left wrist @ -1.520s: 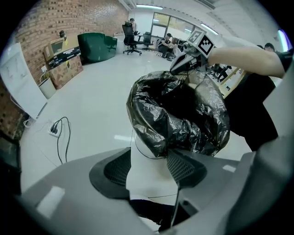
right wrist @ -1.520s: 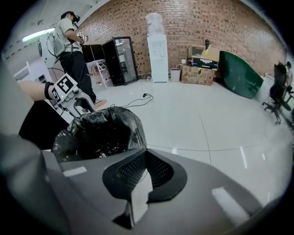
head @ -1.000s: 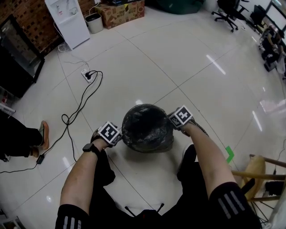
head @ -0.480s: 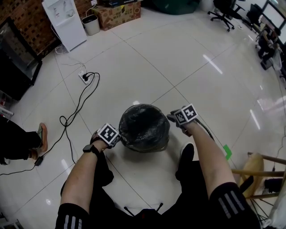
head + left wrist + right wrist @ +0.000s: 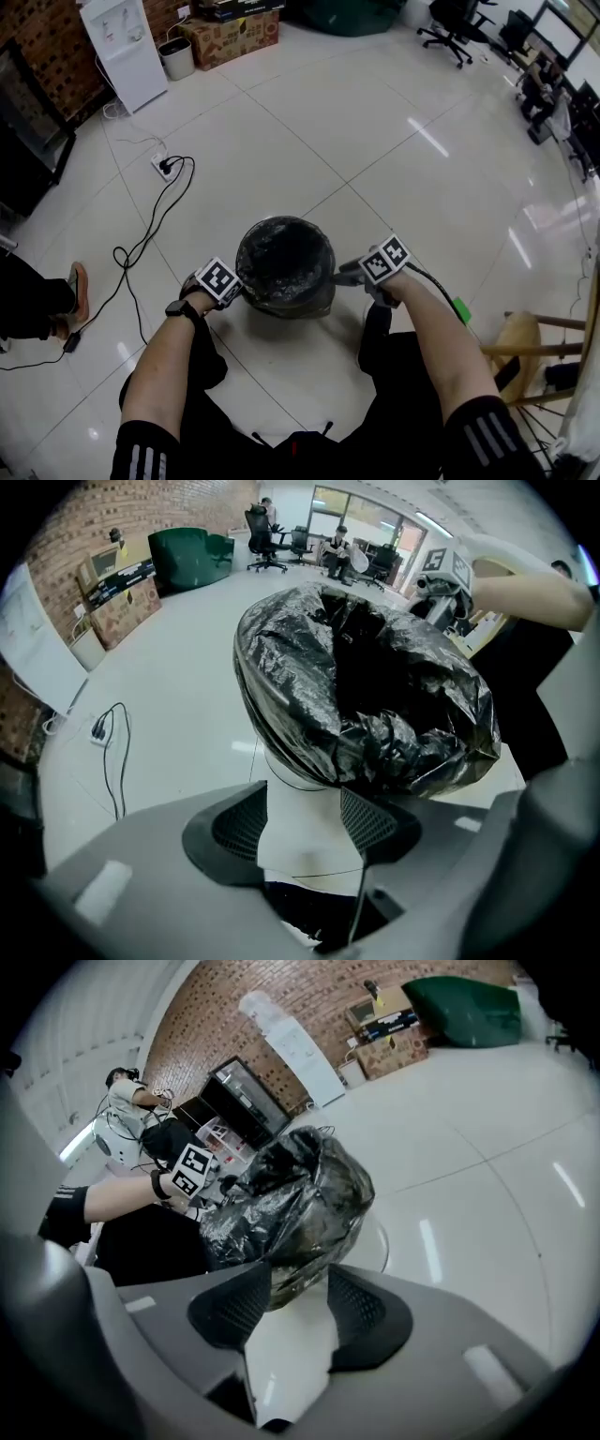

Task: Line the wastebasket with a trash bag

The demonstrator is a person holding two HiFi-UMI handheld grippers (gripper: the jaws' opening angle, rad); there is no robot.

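basket between both grippers, left one nearer

in the head view the wastebasket (image 5: 300,813) stands upright on the floor (image 5: 375,141) right in front of me. its long axis is vertical and its mouth faces up. the trash bag (image 5: 284,262) is already inside it, with its black film folded out over the rim all the way round and a crumpled overhang down the white wall.

my left gripper (image 5: 232,287) sits at the basket's 9 o'clock, hard up beside the wall and pointing steeply down. its jaws are spread and released. through the gap i see only the bare white wall below the bag's hem, and no pad presses on it.

my right gripper (image 5: 343,277) sits at the basket's 3 o'clock, just off the rim and angled less steeply. its jaws have just been opening. the bag's lower hem shows at the mouth of the gap, but the pads are not clamped on it, so that gripper is released too.

so the basket lies at 3 o'clock from my left gripper and at 9 o'clock from my right. the basket fills far more of the left gripper view, so i judge the left nearer. if the overhang needs more smoothing, i would reach sideways towards the rim, not downwards.
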